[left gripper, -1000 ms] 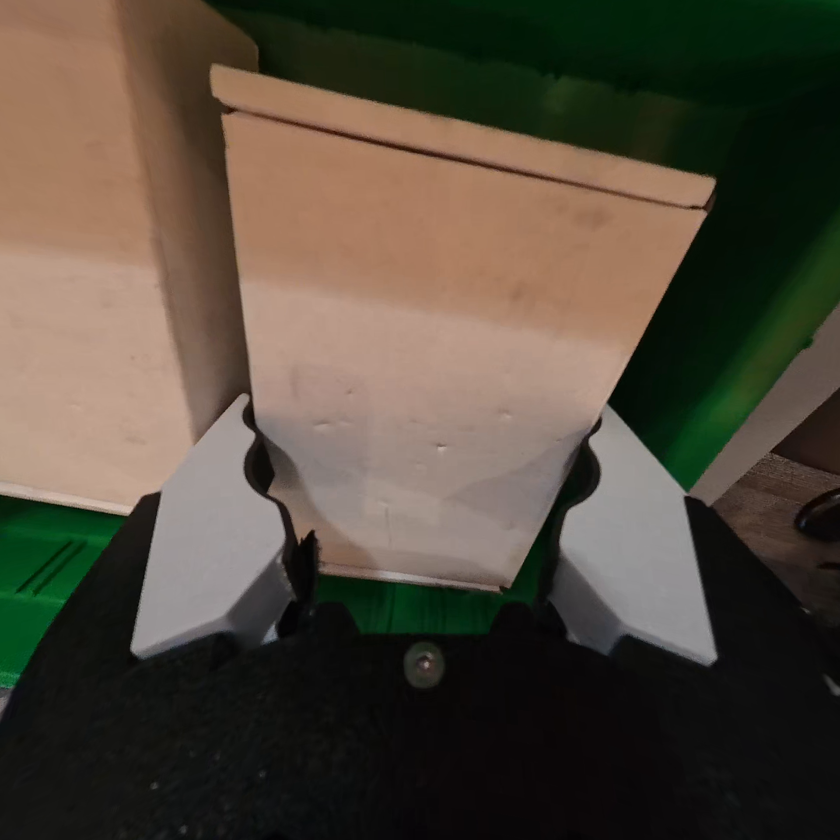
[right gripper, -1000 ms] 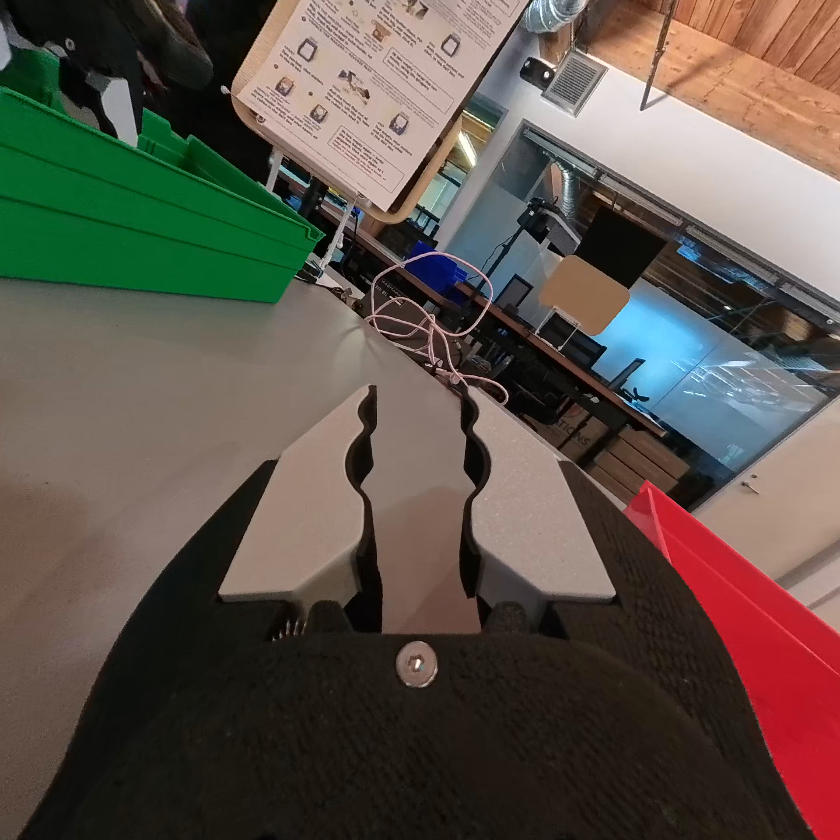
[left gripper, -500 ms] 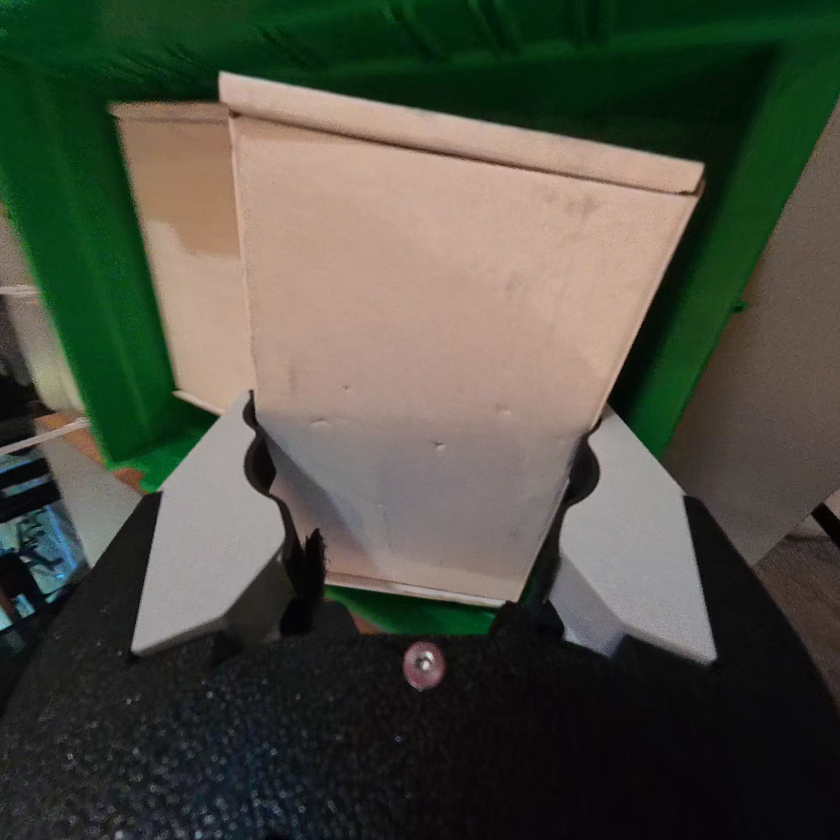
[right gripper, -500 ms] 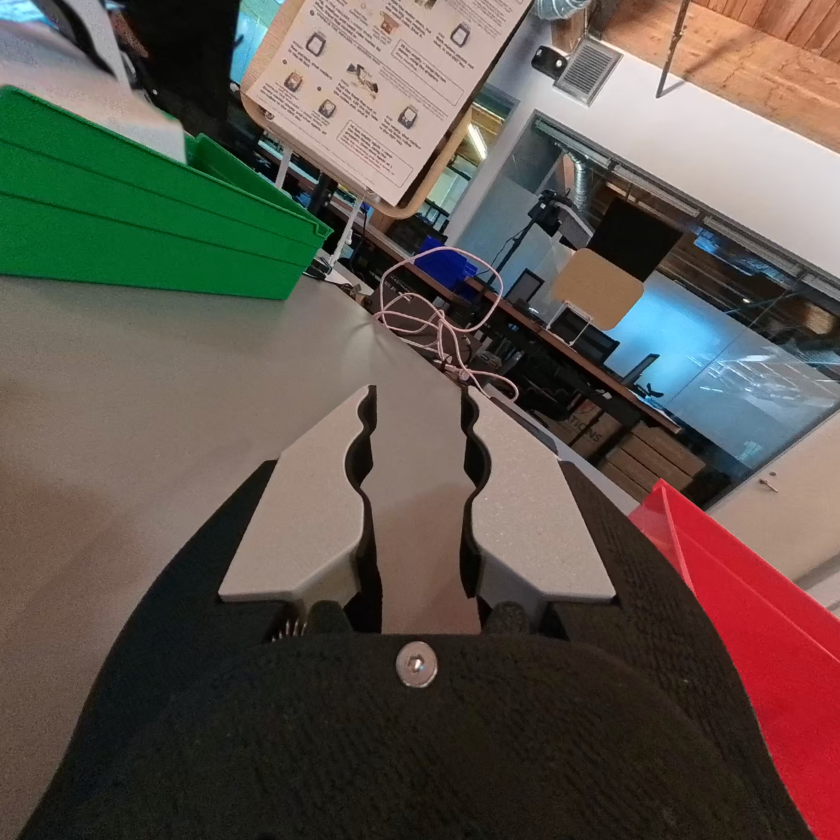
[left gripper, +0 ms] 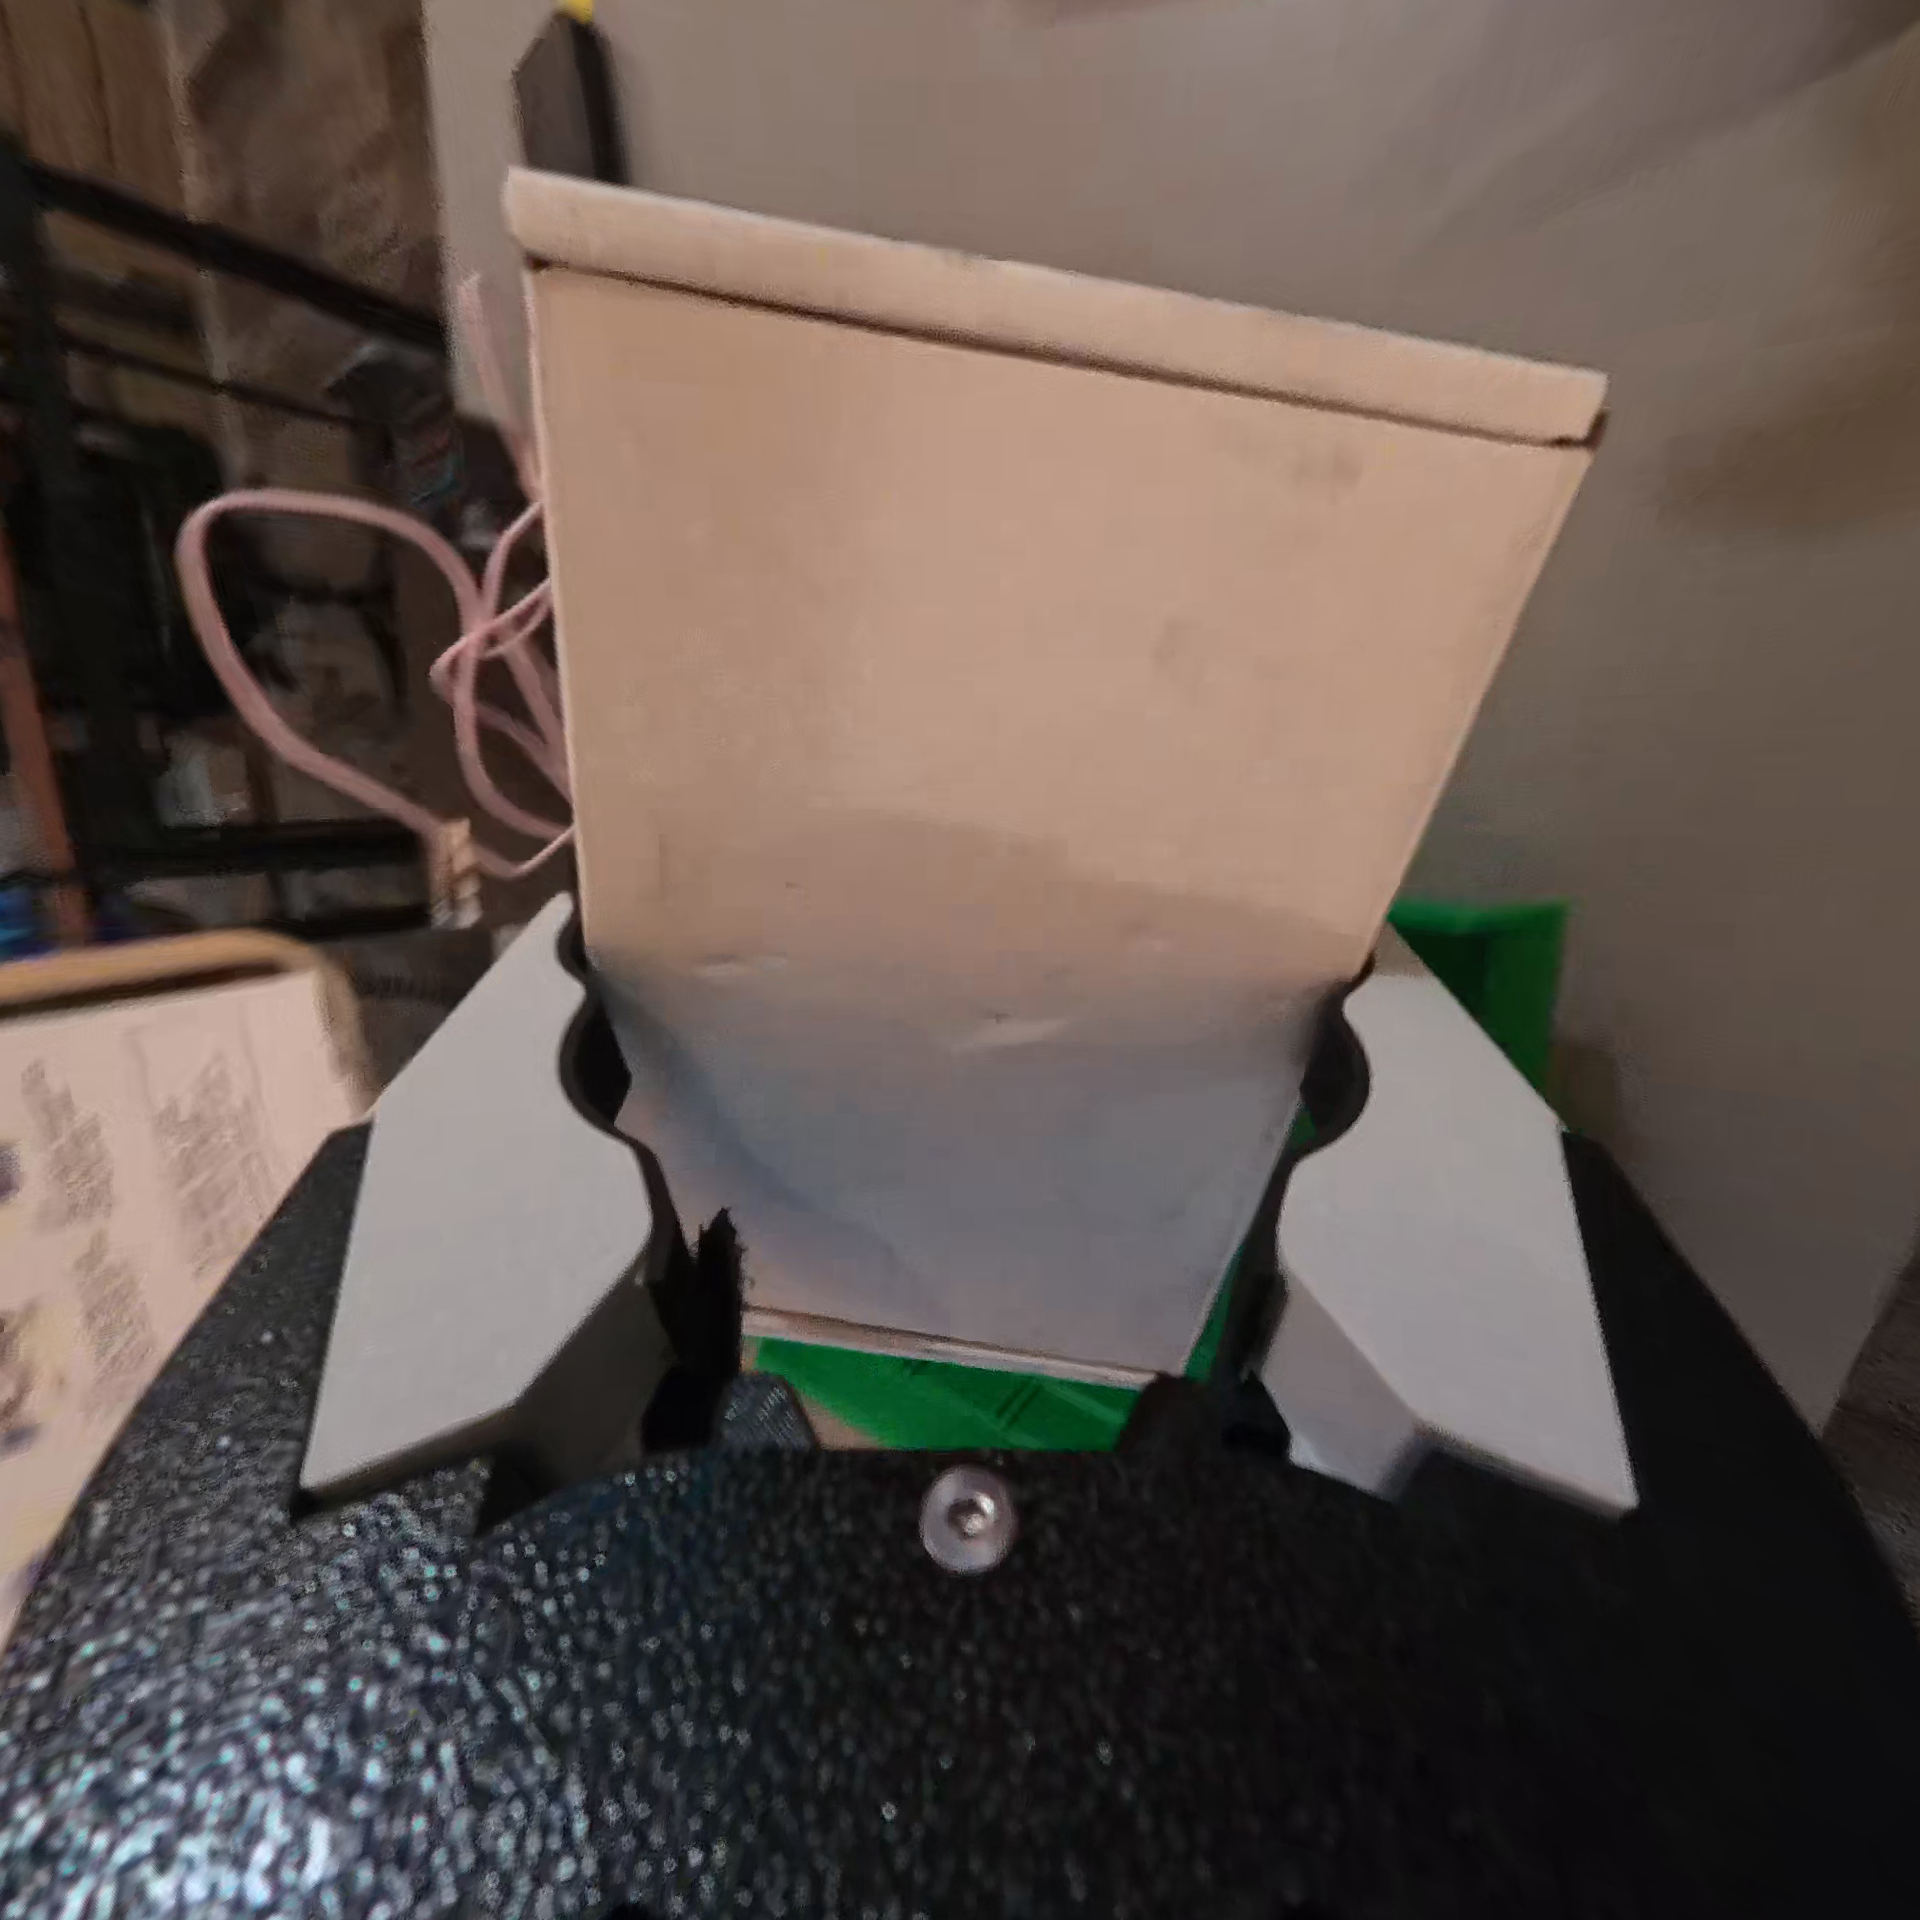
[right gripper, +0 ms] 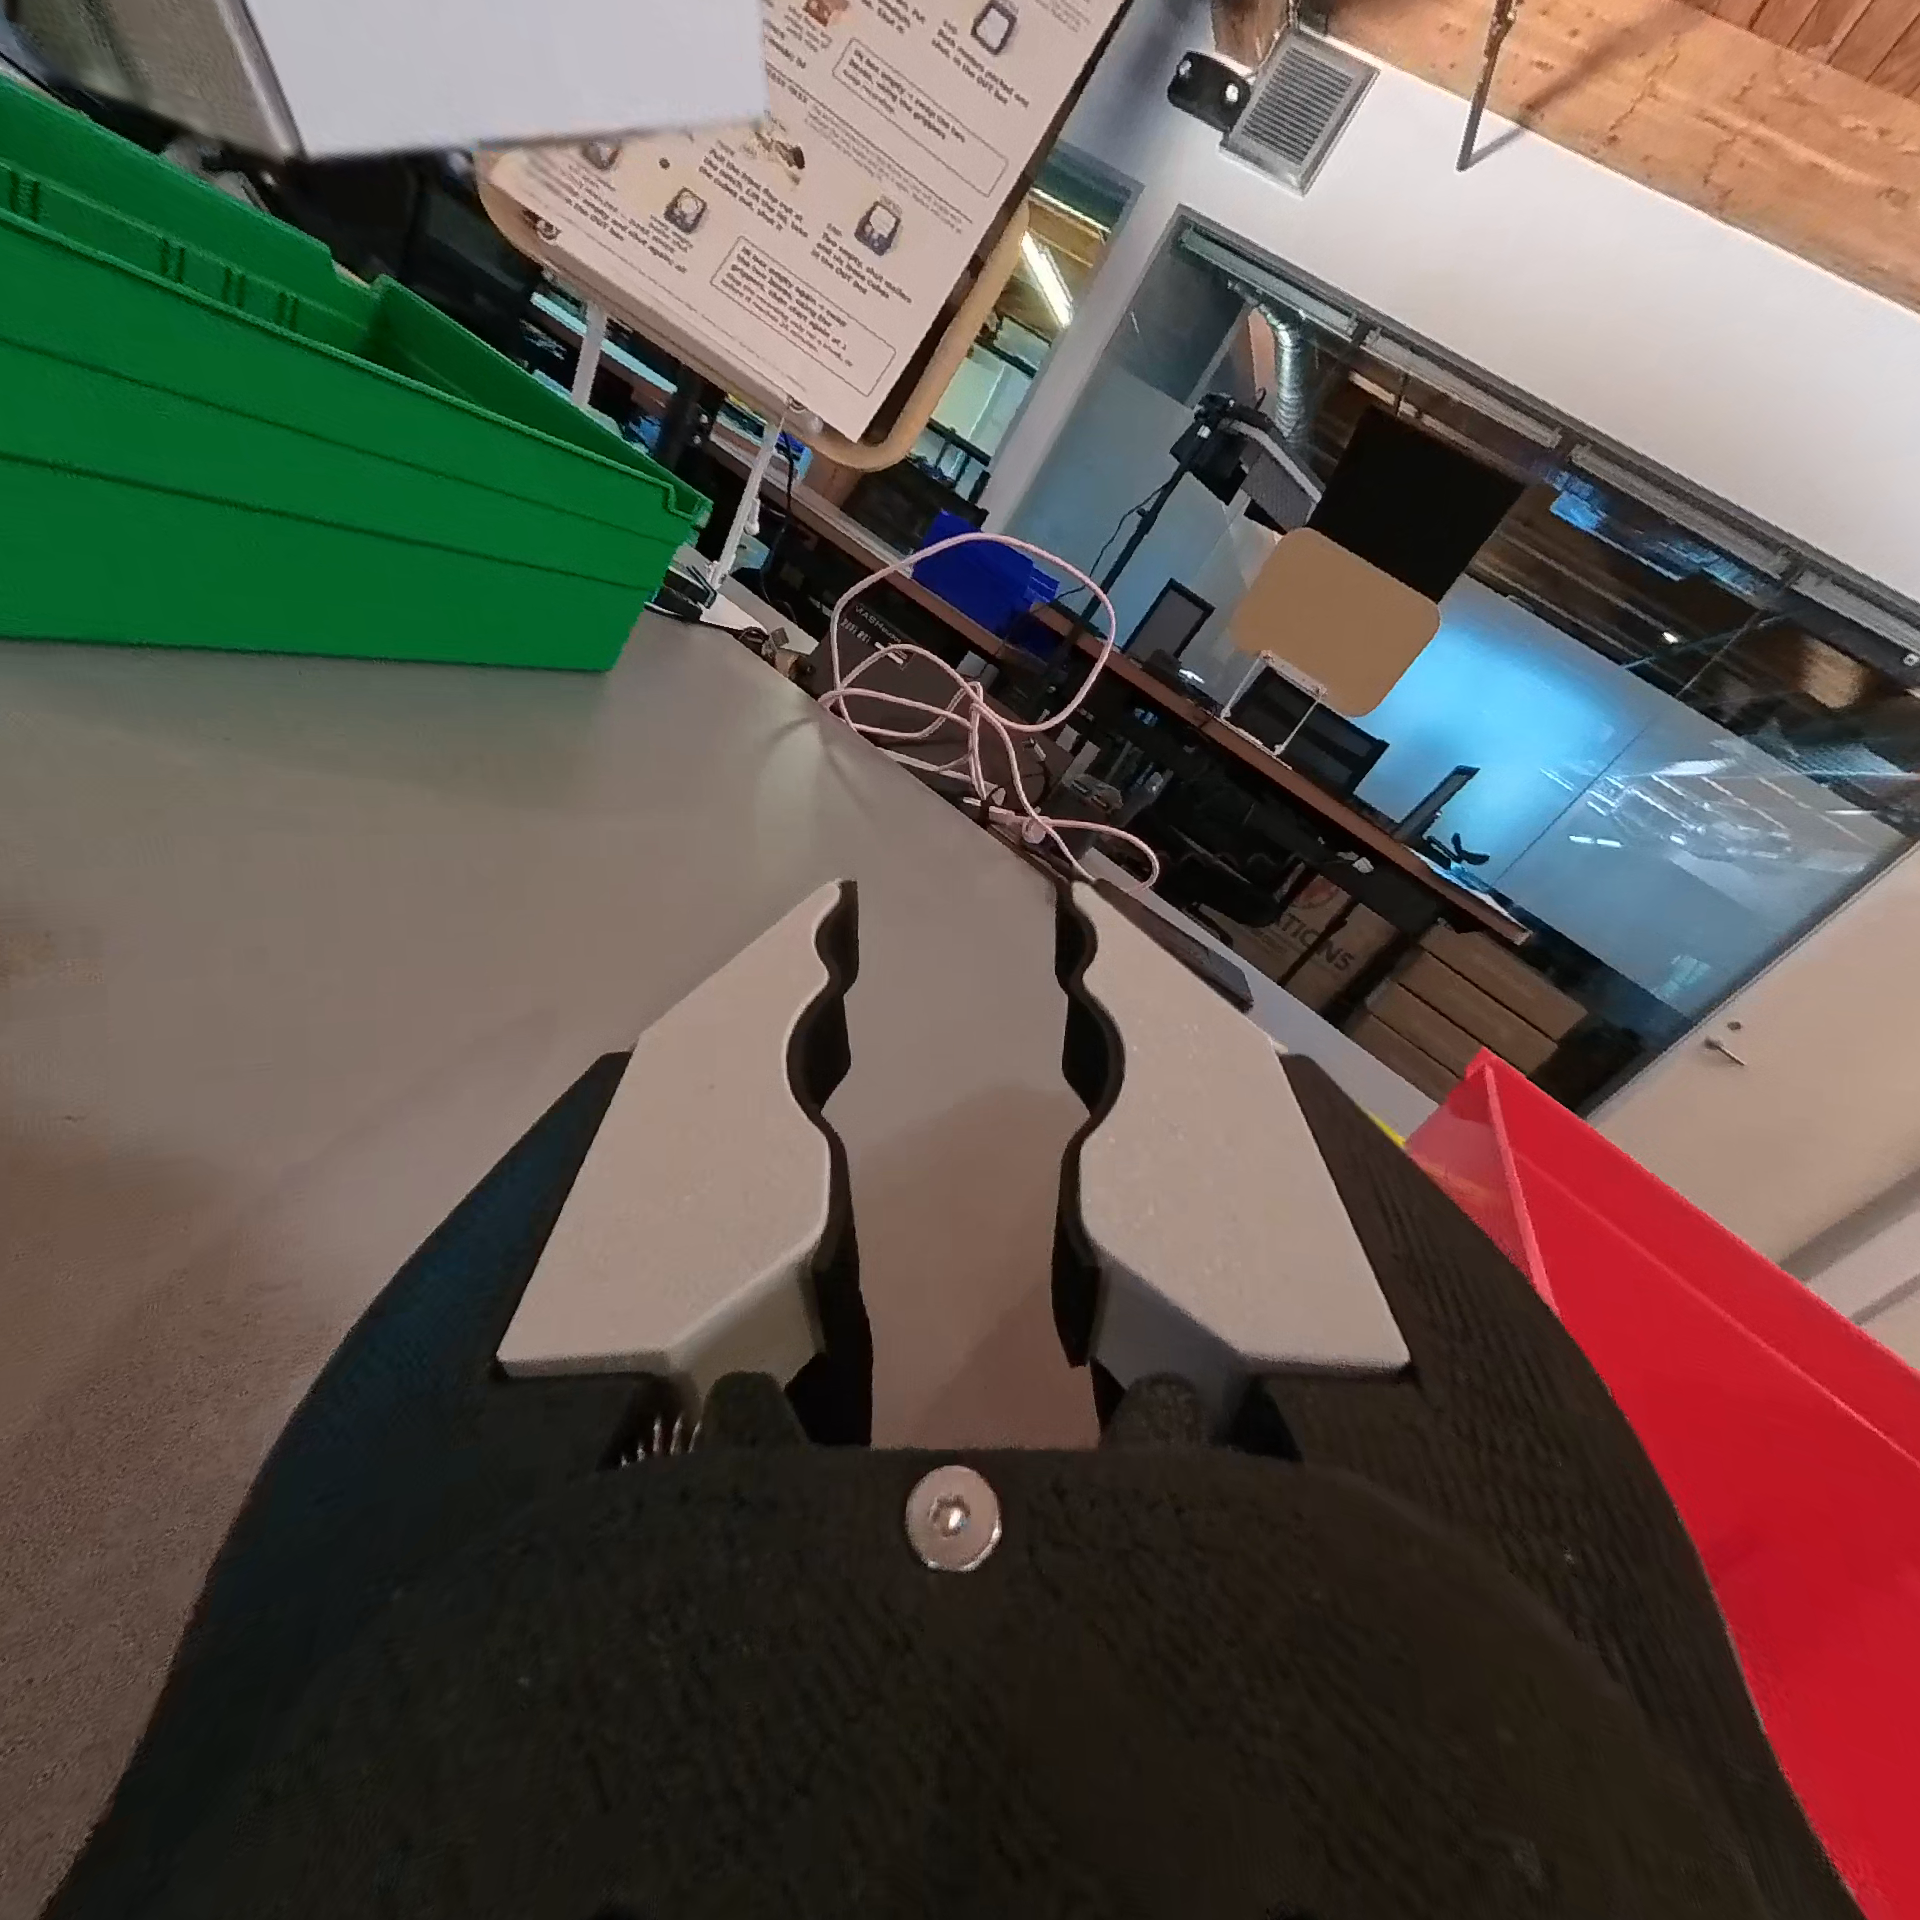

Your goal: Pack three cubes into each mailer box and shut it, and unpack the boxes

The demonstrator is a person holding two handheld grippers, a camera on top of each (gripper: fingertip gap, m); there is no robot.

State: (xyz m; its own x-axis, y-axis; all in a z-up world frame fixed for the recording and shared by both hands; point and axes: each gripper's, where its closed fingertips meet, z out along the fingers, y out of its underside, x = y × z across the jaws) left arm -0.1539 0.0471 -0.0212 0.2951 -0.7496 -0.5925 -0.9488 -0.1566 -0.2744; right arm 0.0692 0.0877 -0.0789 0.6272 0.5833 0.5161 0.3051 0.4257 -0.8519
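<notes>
Aloft between wide-spread grey fingers [left gripper: 488,1195], a closed mailer box [left gripper: 997,727] of plain tan cardboard, smooth but for a few small dents, is clamped at its two sides by the left gripper [left gripper: 961,1039] above a green bin [left gripper: 1486,987]. A printed cardboard carton [left gripper: 135,1143] sits at lower left, its lettering blurred beyond reading, and a looped pink cable [left gripper: 312,675] hangs behind. Lower down, the right gripper [right gripper: 956,904] hovers over the matte grey table [right gripper: 312,883], its wavy-edged fingers [right gripper: 717,1143] parted on bare air. Ribbed green bins [right gripper: 312,499] line the far edge, a glossy red bin [right gripper: 1714,1351] stands at right, and an illustrated instruction board [right gripper: 810,208] leans beyond.
</notes>
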